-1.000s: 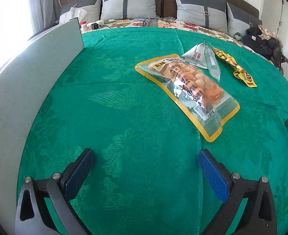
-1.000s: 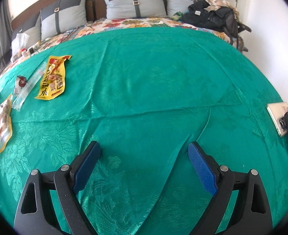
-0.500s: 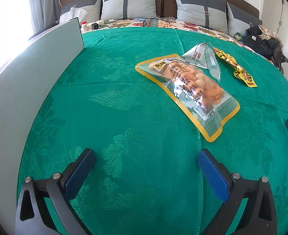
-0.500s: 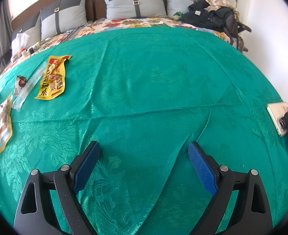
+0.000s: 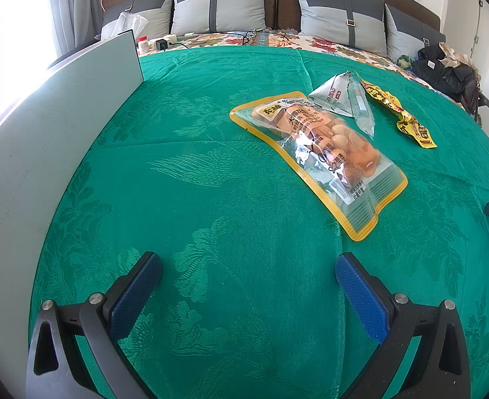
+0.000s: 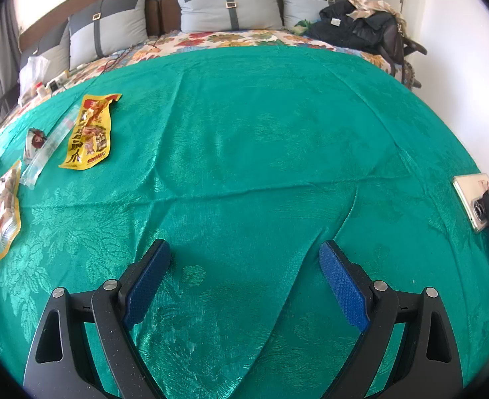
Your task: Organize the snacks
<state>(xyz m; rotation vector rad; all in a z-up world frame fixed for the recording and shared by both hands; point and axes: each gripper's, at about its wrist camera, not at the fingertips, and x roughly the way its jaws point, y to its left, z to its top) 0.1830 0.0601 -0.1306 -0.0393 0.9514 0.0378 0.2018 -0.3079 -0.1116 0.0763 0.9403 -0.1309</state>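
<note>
Several snack packs lie on a green bedspread. A clear pouch with a yellow rim and orange snacks lies ahead and right of my left gripper, which is open and empty. Behind the pouch sit a silver triangular pack, a clear tube pack and a yellow packet. In the right wrist view the yellow packet, tube pack, small pack and pouch lie far left. My right gripper is open over bare cloth.
A grey-white board stands along the bed's left side. Grey pillows line the headboard, with a black bag at the far right corner. A phone and a dark device lie at the bed's right edge.
</note>
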